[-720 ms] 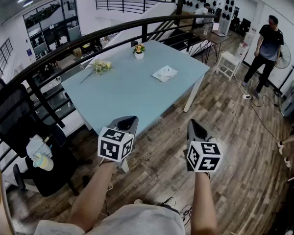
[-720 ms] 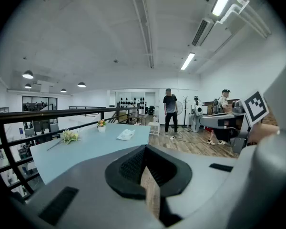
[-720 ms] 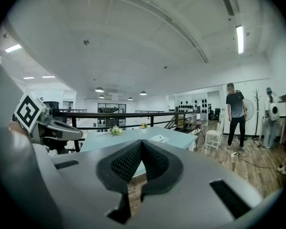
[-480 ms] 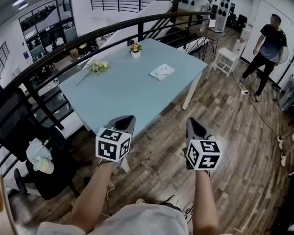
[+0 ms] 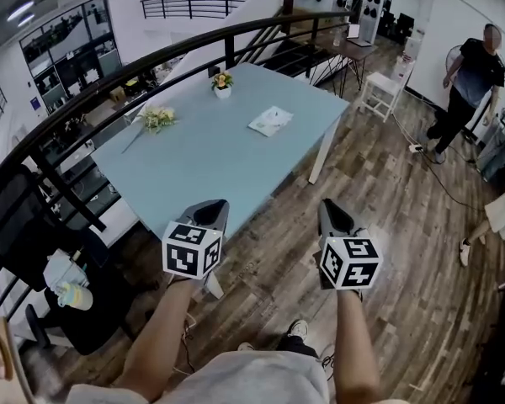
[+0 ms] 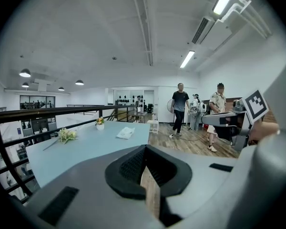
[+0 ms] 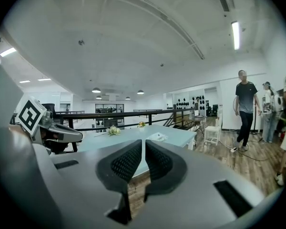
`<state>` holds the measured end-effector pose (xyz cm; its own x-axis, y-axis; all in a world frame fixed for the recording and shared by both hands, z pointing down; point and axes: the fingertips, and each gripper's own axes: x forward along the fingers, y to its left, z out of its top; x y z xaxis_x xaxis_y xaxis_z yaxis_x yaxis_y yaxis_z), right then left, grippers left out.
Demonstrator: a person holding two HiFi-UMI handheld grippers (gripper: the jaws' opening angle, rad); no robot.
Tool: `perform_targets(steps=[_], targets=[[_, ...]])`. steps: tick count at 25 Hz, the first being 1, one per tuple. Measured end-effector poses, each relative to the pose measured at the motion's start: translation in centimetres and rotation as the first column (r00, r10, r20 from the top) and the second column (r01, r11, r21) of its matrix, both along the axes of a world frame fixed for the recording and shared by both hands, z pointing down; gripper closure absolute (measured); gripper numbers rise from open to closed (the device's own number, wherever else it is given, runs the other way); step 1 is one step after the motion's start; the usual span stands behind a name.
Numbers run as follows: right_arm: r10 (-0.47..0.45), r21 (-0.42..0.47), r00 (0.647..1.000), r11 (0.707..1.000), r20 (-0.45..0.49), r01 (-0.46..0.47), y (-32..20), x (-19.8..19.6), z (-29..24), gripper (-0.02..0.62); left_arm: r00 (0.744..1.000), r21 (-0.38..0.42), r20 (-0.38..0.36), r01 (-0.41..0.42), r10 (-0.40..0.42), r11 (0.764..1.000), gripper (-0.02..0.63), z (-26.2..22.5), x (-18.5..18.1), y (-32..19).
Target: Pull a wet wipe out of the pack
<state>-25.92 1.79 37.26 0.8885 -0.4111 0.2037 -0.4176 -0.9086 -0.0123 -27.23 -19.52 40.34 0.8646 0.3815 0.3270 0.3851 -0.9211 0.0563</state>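
Note:
The wet wipe pack point(image 5: 271, 121), white and flat, lies on the far right part of the light blue table point(image 5: 204, 162). Both grippers hang in the air over the wooden floor, short of the table's near edge and well away from the pack. My left gripper point(image 5: 210, 212) is shut with nothing in it. My right gripper point(image 5: 332, 215) is shut too and holds nothing. The left gripper view shows the left gripper point(image 6: 145, 149) with the pack point(image 6: 125, 133) far beyond it. The right gripper point(image 7: 143, 142) points toward the table, where the pack point(image 7: 158, 137) is small.
A small flower pot point(image 5: 222, 82) and a loose bouquet point(image 5: 156, 119) lie on the table. A black railing point(image 5: 109, 78) curves behind it. A black office chair point(image 5: 21, 225) stands at left, a white stool point(image 5: 380, 101) and a standing person point(image 5: 474, 74) at right.
The table and pack have shifted slightly left in the head view, and the person at right has moved further right. Both grippers stay side by side, shut.

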Motion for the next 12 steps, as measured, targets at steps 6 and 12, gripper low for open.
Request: perform_targets(steps=[6,12], targets=[[-0.012,0.01,1.0,1.0,0.006,0.012,0.7,2.2,0.5,0.571,1.0,0.014,0.002,-0.005,0.005,1.0,0.612,0.2,2.2,1.3],[-0.059,0.021,0.998,0.998,0.004,0.059,1.5,6.1,1.2,0.544,1.0,0.034,0.002,0.018,-0.018,0.999,0.612,0.5,5.8,3.0]])
